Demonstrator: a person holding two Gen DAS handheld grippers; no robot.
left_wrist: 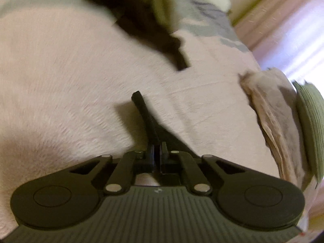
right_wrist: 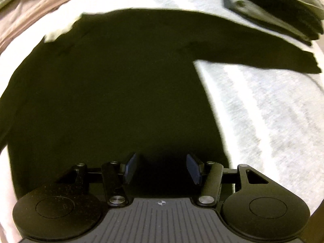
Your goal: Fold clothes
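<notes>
A black long-sleeved garment [right_wrist: 113, 85] lies spread flat on a pale bed cover [right_wrist: 263, 105], one sleeve [right_wrist: 263, 50] stretched out to the right. My right gripper [right_wrist: 162, 168] hovers just over the garment's near part, open, with its blue pads [right_wrist: 130, 168] wide apart and nothing between them. In the left wrist view my left gripper [left_wrist: 157, 151] is shut on a narrow strip of black fabric [left_wrist: 144, 117] that sticks forward from the closed jaws. More of the black garment [left_wrist: 149, 30] lies blurred further back on the pink sheet [left_wrist: 70, 70].
A folded beige cloth [left_wrist: 271, 121] and a green ribbed item [left_wrist: 309, 125] sit at the right edge of the bed. A grey patterned blanket [left_wrist: 202, 20] lies beyond. A dark folded stack [right_wrist: 279, 8] rests at the far right; pink cloth [right_wrist: 30, 16] bunches at the upper left.
</notes>
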